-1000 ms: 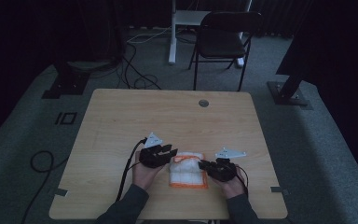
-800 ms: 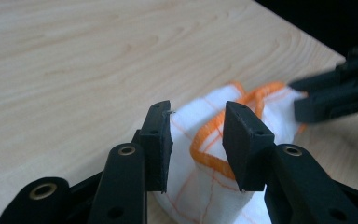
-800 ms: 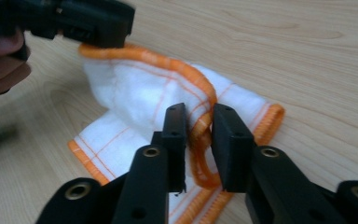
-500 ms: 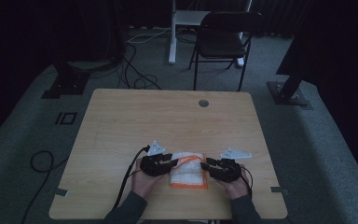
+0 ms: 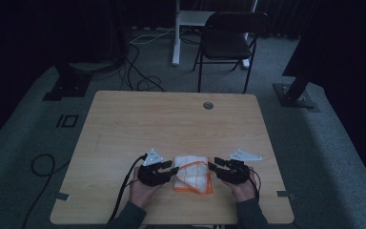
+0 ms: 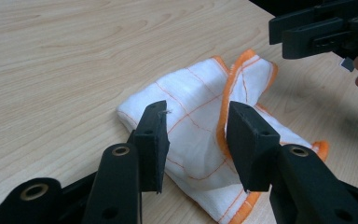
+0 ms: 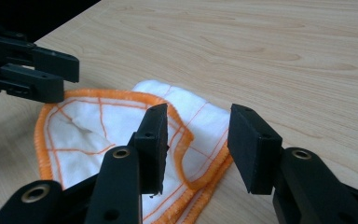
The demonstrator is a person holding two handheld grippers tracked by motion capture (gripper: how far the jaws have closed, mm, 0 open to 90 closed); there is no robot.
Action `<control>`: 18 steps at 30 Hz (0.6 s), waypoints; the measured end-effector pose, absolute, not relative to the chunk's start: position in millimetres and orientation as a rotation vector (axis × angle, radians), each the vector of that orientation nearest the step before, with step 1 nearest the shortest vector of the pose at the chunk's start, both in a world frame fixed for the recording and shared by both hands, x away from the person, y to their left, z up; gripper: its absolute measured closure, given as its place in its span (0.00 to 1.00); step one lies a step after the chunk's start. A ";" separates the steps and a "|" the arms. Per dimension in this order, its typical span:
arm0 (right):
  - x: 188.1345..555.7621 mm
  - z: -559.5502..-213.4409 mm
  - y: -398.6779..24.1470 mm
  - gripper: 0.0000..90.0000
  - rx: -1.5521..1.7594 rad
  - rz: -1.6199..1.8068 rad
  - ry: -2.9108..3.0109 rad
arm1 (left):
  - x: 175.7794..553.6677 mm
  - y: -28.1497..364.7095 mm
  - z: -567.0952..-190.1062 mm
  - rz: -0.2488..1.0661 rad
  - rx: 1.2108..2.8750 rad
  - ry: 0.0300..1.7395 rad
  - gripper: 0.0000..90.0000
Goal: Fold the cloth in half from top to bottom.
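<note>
A folded white cloth (image 5: 193, 174) with orange grid lines and an orange hem lies near the table's front edge, one flap turned over so the hem crosses its top. My left gripper (image 5: 174, 171) is at its left side and my right gripper (image 5: 212, 167) at its right. In the left gripper view my left gripper (image 6: 196, 140) has just been opening; the cloth (image 6: 191, 100) lies in its gap, pads apart from it. In the right gripper view my right gripper (image 7: 196, 144) has also just been opening over the cloth's (image 7: 88, 135) hem, gripping nothing.
The wooden table (image 5: 171, 124) has a round cable hole (image 5: 208, 105) near its far edge. A dark chair (image 5: 228, 43) stands beyond it. Cables trail from the left gripper off the front edge, and stand bases sit on the floor at both sides.
The right gripper's jaws have parted and let the cloth go. The left gripper has shifted a little toward the front edge. The cloth's lifted flap now rests folded on top.
</note>
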State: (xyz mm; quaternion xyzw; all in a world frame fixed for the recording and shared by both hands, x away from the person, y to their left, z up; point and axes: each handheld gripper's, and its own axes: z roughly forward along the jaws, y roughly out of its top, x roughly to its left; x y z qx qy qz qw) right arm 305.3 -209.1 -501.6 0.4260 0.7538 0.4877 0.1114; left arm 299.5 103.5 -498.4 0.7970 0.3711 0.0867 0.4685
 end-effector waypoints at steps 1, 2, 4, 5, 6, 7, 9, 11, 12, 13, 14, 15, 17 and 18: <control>306.2 -501.9 -208.7 0.64 1.255 1.429 2.210 | 299.4 103.0 -498.9 0.211 1.954 0.910 0.66; 307.4 -502.3 -208.3 0.64 1.259 1.426 2.206 | 299.2 102.2 -499.5 0.208 1.955 0.910 0.66; 310.4 -502.2 -207.4 0.64 1.268 1.422 2.195 | 298.7 99.9 -500.3 0.213 1.956 0.906 0.66; 311.8 -501.7 -206.9 0.64 1.277 1.420 2.188 | 298.5 99.4 -500.2 0.217 1.953 0.905 0.65; 313.6 -501.2 -206.4 0.65 1.279 1.423 2.181 | 298.3 99.3 -500.0 0.218 1.947 0.906 0.65; 315.3 -500.6 -205.9 0.65 1.280 1.423 2.173 | 298.2 99.5 -499.6 0.217 1.939 0.908 0.65; 318.5 -499.5 -204.2 0.65 1.284 1.427 2.168 | 297.9 100.8 -498.2 0.223 1.931 0.909 0.65; 322.4 -499.7 -202.2 0.66 1.281 1.415 2.169 | 297.7 102.7 -497.0 0.231 1.924 0.907 0.65; 324.4 -500.2 -201.1 0.66 1.283 1.409 2.167 | 297.8 103.4 -497.0 0.229 1.925 0.910 0.65; 326.3 -500.7 -200.2 0.67 1.290 1.404 2.168 | 297.7 104.1 -497.5 0.230 1.931 0.910 0.65; 328.7 -501.7 -199.5 0.67 1.292 1.400 2.166 | 297.2 104.5 -498.5 0.230 1.931 0.912 0.65; 330.6 -502.5 -198.8 0.67 1.303 1.392 2.163 | 296.6 104.9 -499.9 0.225 1.935 0.914 0.65; 332.9 -503.6 -197.7 0.67 1.314 1.393 2.170 | 294.3 105.5 -503.7 0.220 1.948 0.914 0.65; 333.0 -504.0 -197.1 0.67 1.308 1.394 2.182 | 292.6 105.9 -505.9 0.216 1.955 0.916 0.65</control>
